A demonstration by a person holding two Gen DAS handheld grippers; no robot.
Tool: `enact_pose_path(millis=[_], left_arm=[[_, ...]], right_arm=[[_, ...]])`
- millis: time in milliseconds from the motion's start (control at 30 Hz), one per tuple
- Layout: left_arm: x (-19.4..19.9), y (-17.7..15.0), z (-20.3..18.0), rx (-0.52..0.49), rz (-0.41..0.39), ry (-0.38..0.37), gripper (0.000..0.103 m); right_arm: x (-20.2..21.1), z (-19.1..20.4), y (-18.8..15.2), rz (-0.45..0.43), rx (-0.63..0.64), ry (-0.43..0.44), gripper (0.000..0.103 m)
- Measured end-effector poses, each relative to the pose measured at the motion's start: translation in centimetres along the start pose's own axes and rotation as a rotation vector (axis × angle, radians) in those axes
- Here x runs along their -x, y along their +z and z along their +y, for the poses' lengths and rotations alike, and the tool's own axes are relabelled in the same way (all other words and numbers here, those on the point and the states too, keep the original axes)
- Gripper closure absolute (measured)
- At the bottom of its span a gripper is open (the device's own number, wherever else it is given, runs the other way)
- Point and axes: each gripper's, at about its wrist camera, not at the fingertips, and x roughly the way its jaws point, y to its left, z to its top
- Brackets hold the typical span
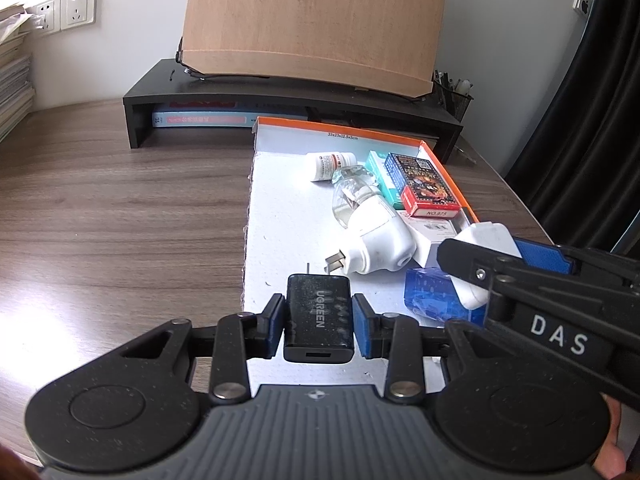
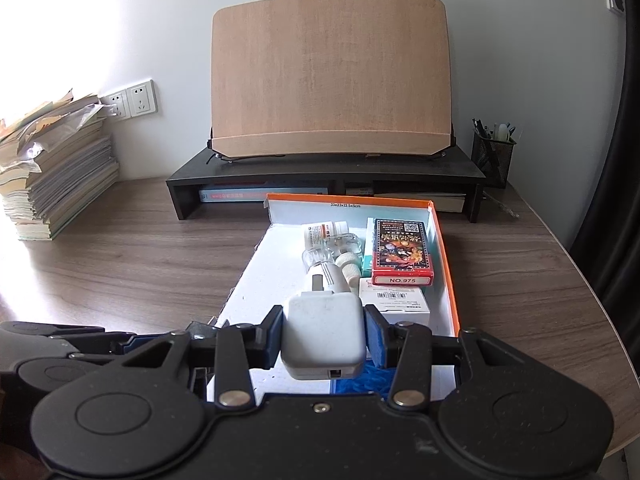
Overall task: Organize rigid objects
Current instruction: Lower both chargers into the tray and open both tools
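left tool (image 1: 319, 322) grips black charger (image 1: 319, 316), lengthwise, prongs forward | right tool (image 2: 324, 334) grips white charger (image 2: 323, 330)

I'm seeing a matt black plastic charger (image 1: 319, 316), dusty, and a smooth white plastic adapter (image 2: 323, 330). Wood-grain desk (image 1: 120, 208) with soft sheen; clear glass bottle (image 1: 349, 192); glossy card box (image 2: 401, 256) in the rough white tray (image 1: 280, 216).

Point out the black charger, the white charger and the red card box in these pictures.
black charger (image 1: 320, 312), left wrist view, on its printed top face.
white charger (image 2: 323, 330), right wrist view, on its broad top face.
red card box (image 2: 402, 254), right wrist view, on its illustrated front.
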Motion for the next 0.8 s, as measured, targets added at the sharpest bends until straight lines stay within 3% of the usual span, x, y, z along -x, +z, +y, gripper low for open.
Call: enact_pose_path(millis=[367, 800], left_arm=[[-0.7, -0.1, -0.3, 0.001, 0.017, -0.009, 0.067], [-2.0, -0.2, -0.5, 0.003, 0.037, -0.031, 0.067]], right_arm=[[-0.7, 0.2, 0.2, 0.014, 0.016, 0.013, 0.050], [1.9, -1.4, 0.7, -0.089, -0.017, -0.022, 0.043]])
